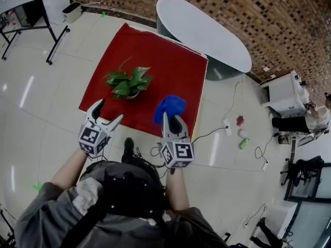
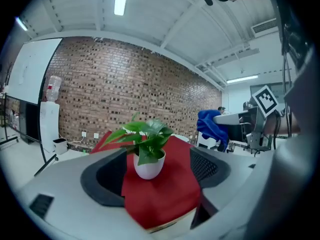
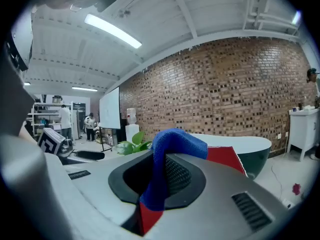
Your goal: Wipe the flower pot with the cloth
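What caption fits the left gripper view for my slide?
Left gripper, jaws apart, aimed at the white flower pot standing on the red table cover.

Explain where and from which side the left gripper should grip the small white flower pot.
Grip the small white flower pot round its bowl-shaped body, below the green leaves, coming level from the near side: it stands upright and the leaves overhang its rim, probably blocking a top approach.

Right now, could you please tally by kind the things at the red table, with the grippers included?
Flower pot: 1
Blue cloth: 1
Grippers: 2 (left gripper open and empty, right gripper shut on the cloth)
Total: 4
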